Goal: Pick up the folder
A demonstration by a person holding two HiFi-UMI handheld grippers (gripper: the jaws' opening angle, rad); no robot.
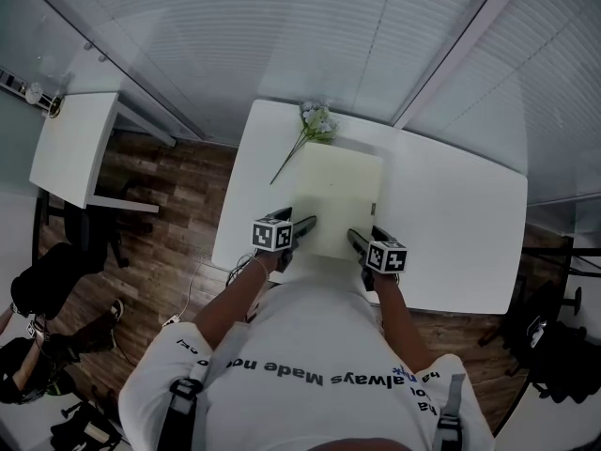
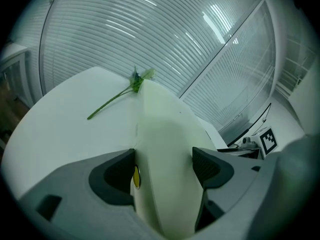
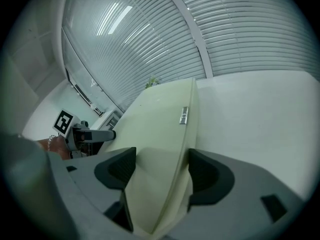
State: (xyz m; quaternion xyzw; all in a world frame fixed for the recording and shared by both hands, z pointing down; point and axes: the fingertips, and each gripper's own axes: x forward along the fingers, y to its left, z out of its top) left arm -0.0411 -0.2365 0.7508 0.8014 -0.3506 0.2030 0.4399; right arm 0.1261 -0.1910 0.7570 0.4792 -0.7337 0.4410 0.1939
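Gripping the folder from both near corners, the person stands at the 6 o'clock edge of a white table. The folder is pale cream and sits around the middle of the tabletop, its long side running toward 12 o'clock. The left gripper meets it at the 7 o'clock corner and the right gripper at the 5 o'clock corner.

In the left gripper view the two dark pads are pressed against the folder's faces, with the cream board filling the gap between them and bulging a little. A small yellow dot shows on the folder beside the left pad. In the right gripper view the jaws are likewise clamped narrow on the folder's edge, and a small metal tab sits on the cover farther along, toward 12 o'clock. Each gripper view catches the other gripper's marker cube across the cover.

A flower sprig lies on the table at the folder's 12 o'clock end, its blossoms just beside the far edge and its green stem slanting toward 7 o'clock. Whether the folder's near edge is raised off the table cannot be told.

A second, smaller white table stands well apart at 10 o'clock, over a dark wood floor.
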